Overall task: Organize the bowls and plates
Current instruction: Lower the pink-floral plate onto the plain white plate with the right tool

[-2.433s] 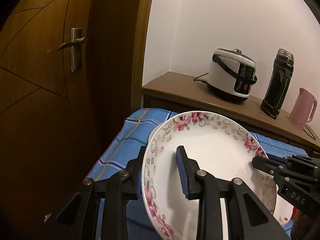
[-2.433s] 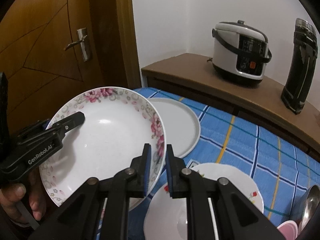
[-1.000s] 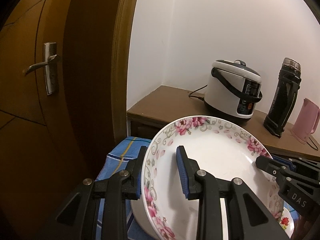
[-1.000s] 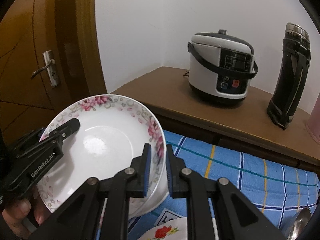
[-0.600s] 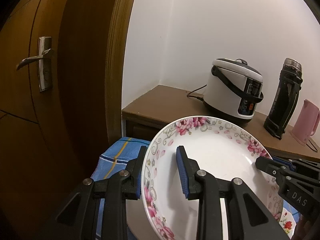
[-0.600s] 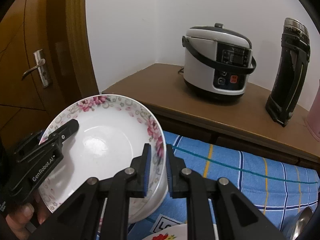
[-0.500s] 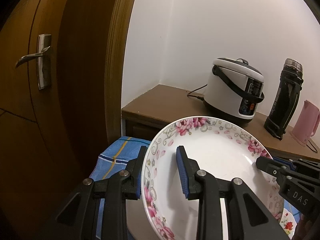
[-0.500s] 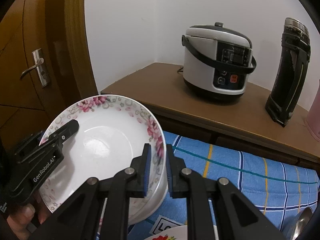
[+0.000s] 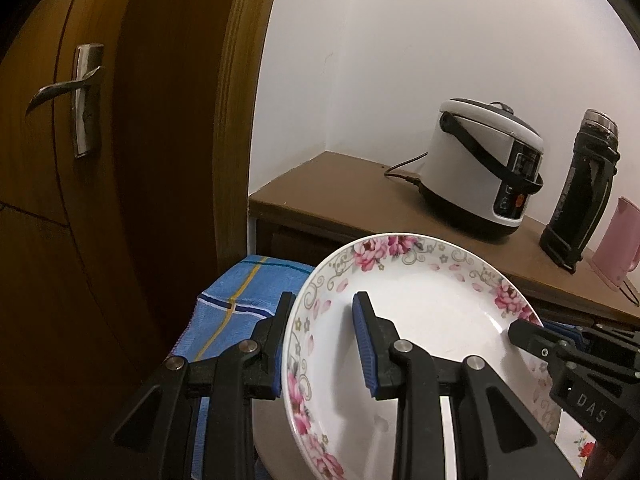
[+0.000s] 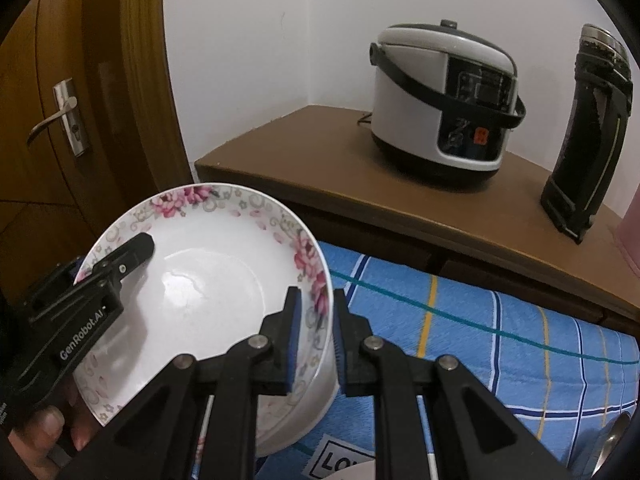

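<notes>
A white deep plate with pink roses on its rim is held between both grippers above the blue checked tablecloth. My left gripper is shut on its left rim. My right gripper is shut on its right rim. A plain white plate lies directly beneath it on the cloth. The edge of a white plate with a red flower shows at the right of the left wrist view.
A wooden sideboard behind the table holds a white rice cooker, a black flask and a pink kettle. A wooden door with a metal handle stands at the left. A metal spoon lies at lower right.
Both grippers have carried the rose plate left and toward the table's back corner, over the plain white plate. Both grips are unchanged.
</notes>
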`<state>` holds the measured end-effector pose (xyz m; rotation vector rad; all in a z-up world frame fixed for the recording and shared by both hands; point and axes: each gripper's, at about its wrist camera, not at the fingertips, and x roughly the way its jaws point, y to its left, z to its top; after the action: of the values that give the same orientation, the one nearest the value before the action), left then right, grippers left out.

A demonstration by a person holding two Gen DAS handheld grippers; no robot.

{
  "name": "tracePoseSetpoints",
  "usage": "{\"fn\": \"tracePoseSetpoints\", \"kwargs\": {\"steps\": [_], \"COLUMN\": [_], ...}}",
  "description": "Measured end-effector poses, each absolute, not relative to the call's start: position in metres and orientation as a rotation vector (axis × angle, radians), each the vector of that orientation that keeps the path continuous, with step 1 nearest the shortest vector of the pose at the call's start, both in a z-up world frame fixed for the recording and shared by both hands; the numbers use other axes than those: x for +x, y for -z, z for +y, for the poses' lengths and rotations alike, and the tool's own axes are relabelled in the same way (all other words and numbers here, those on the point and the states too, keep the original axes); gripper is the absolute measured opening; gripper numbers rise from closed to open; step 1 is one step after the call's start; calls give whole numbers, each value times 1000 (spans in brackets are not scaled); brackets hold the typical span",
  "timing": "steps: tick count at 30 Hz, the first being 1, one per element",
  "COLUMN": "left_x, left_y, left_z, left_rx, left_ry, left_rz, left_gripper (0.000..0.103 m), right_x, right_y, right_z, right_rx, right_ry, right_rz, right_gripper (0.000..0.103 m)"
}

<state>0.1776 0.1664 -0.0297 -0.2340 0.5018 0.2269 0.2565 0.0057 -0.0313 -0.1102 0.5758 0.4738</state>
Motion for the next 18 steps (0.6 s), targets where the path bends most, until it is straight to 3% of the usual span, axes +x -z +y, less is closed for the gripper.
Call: {"fn": "tracePoseSetpoints", "kwargs": {"steps": [18], "left_x": [187], "left_y": [46], "left_z": [168], "left_rx": [-221], "left_ry": [-230], "left_rz": [579], "left_gripper": [32], "right_x": [276], "right_y": [41], "right_z": [13], "right_rx": [-119], "right_ry": [-473], "right_rz": [632], "right_gripper": [15]}}
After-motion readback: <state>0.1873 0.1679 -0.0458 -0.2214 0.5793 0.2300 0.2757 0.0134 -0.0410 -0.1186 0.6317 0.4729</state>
